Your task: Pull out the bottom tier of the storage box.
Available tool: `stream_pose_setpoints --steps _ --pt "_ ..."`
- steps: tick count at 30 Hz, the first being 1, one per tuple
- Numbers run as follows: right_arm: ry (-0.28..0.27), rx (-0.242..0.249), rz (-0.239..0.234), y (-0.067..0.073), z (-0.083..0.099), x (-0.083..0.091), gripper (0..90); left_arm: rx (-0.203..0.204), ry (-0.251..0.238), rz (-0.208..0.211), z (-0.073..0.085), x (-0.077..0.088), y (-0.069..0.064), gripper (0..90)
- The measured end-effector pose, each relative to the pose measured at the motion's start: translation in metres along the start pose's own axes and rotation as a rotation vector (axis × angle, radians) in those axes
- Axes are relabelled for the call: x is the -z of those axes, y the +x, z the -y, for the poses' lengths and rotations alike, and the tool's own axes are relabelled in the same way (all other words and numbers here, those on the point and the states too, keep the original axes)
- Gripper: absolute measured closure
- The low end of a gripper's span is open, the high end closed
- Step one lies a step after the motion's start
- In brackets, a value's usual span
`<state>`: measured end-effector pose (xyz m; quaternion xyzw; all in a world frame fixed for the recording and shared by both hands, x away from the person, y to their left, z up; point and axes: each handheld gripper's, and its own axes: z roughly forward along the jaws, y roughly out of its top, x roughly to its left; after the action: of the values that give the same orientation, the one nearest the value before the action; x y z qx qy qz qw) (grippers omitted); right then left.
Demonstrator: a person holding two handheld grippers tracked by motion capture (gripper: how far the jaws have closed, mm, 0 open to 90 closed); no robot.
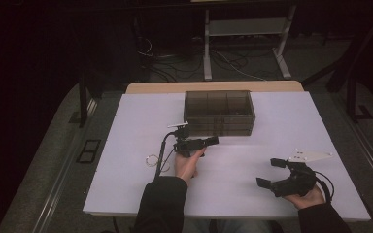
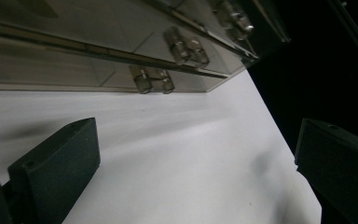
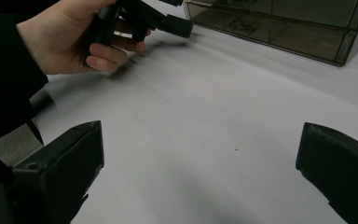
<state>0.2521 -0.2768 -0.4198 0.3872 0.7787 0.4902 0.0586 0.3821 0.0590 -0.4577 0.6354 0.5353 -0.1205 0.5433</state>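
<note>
The left gripper has its two black fingers wide apart with nothing between them, and it hangs just above the white worktop, pointing at the front of the box. The right gripper has its blocky black fingers wide apart too, and they hold nothing. It sits low near the front right part of the worktop, well apart from the box. A hand in a dark sleeve holds the left gripper, and the other hand holds the right one from below. The worktop is flat, smooth and plain white, with a pale wood edge showing along its far side. The box is see-through smoky plastic, long and low, with walls inside that split it into parts, and it stands at the far middle of the worktop. The room around is very dark, with a grey floor, loose cables and the legs of a pale frame behind. A small loop of white wire lies by the left sleeve. The left gripper view shows little clear latches on the front of the box up close. The right gripper view shows the other hand wrapped round its gripper, a bit blurred, and a tiny dark speck on the white top.
</note>
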Motion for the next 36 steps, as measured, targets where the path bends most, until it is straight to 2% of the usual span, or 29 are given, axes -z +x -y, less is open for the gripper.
stream_pose_setpoints --steps 3,4,7,11,17,21,26,29,36 --pt "0.001 0.003 -0.001 0.0 0.0 0.0 0.2 0.066 -0.029 0.015 0.001 -0.003 0.003 0.0" --pt "0.001 0.002 -0.002 0.0 0.0 0.0 0.2 0.066 -0.029 0.015 0.001 -0.003 0.003 0.0" --pt "0.002 0.001 -0.003 0.0 0.0 0.0 0.2 0.111 -0.055 0.004 0.003 -0.008 0.005 0.0" --pt "0.002 0.004 -0.004 0.0 0.0 0.0 0.2 0.112 -0.074 -0.005 0.003 -0.01 0.004 0.1" --pt "0.001 0.005 -0.003 0.001 0.0 0.0 0.2 0.172 -0.111 -0.011 0.005 -0.014 0.005 5.0" --pt "0.0 0.006 -0.005 0.001 0.0 0.0 0.2 0.166 -0.123 -0.022 0.006 -0.017 0.006 13.7" --pt "-0.004 0.007 -0.009 0.001 -0.001 0.0 0.2 0.162 -0.123 -0.036 0.006 -0.018 0.007 17.9" --pt "-0.015 0.015 -0.004 0.002 -0.001 0.002 0.2 0.155 -0.124 -0.053 0.006 -0.019 0.007 25.4" --pt "-0.019 0.014 -0.005 0.002 -0.001 0.001 0.2 0.162 -0.13 -0.061 0.005 -0.025 0.007 31.3"
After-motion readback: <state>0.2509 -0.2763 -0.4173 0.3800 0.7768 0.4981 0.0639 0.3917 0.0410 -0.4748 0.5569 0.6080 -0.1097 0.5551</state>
